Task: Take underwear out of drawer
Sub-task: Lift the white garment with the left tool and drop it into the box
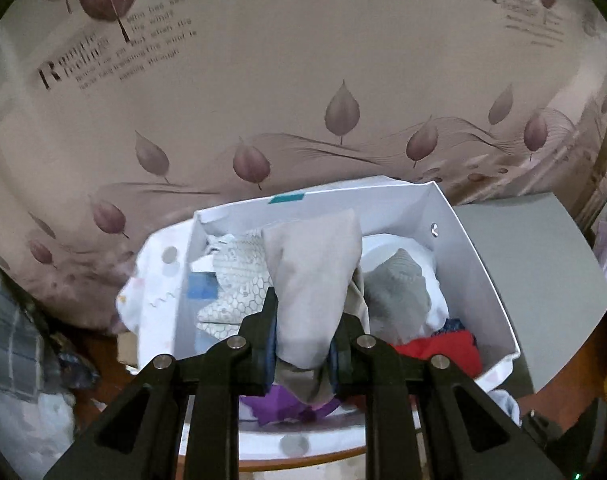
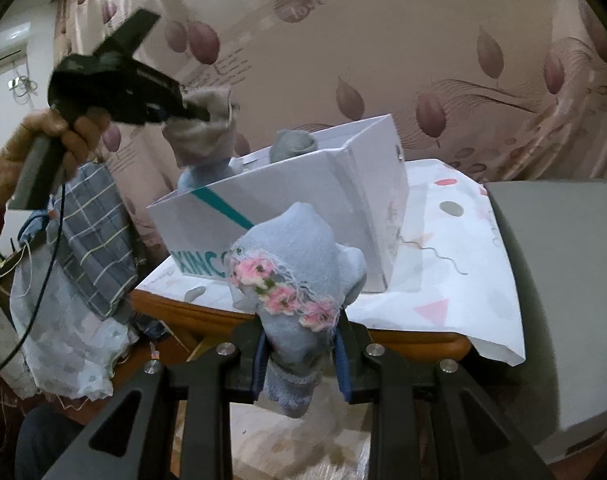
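Patterned cloth on table | leaf-print wall | left hand-held gripper pinching beige underwear | right hand-held gripper pinching blue garment

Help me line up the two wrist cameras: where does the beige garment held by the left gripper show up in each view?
Left wrist view: the beige garment fills the lower centre, clamped in the left gripper above the white box.
Right wrist view: it hangs upper left from the left gripper, above the box's left end.
Shared landmark: the white box with its teal stripe.
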